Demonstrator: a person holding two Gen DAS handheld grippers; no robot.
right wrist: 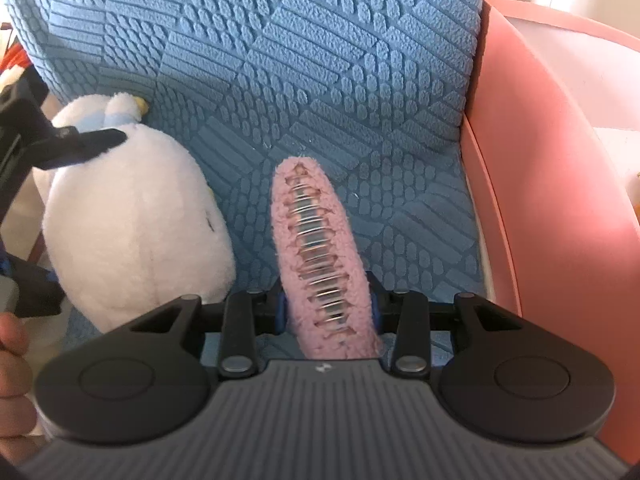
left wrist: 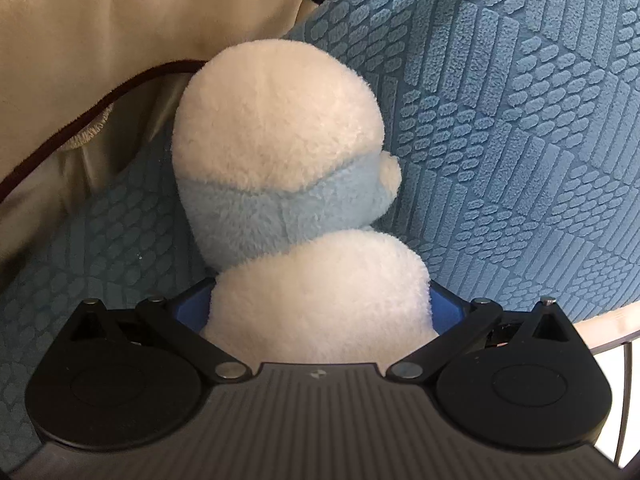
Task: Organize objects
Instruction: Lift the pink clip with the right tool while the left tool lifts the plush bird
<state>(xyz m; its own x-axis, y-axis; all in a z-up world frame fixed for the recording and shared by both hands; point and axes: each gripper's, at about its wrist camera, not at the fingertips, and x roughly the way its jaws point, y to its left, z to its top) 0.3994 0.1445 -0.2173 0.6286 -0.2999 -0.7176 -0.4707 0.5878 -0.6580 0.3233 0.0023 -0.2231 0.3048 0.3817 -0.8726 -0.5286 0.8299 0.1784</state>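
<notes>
My left gripper (left wrist: 322, 312) is shut on a white and light-blue plush toy (left wrist: 280, 152), which sits upright against a blue textured cushion (left wrist: 500, 128). The same plush toy (right wrist: 132, 224) shows at the left of the right wrist view, with the left gripper's black finger (right wrist: 92, 142) on it. My right gripper (right wrist: 328, 312) is shut on a pink fluffy spiral-bound notebook (right wrist: 320, 248), spine towards the camera, held upright over the blue cushion (right wrist: 280, 60).
A cream blanket with a dark trim (left wrist: 80, 60) lies left of the plush toy. A pink rigid wall or frame (right wrist: 540, 160) runs along the right side of the cushion. A hand (right wrist: 12, 380) shows at the left edge.
</notes>
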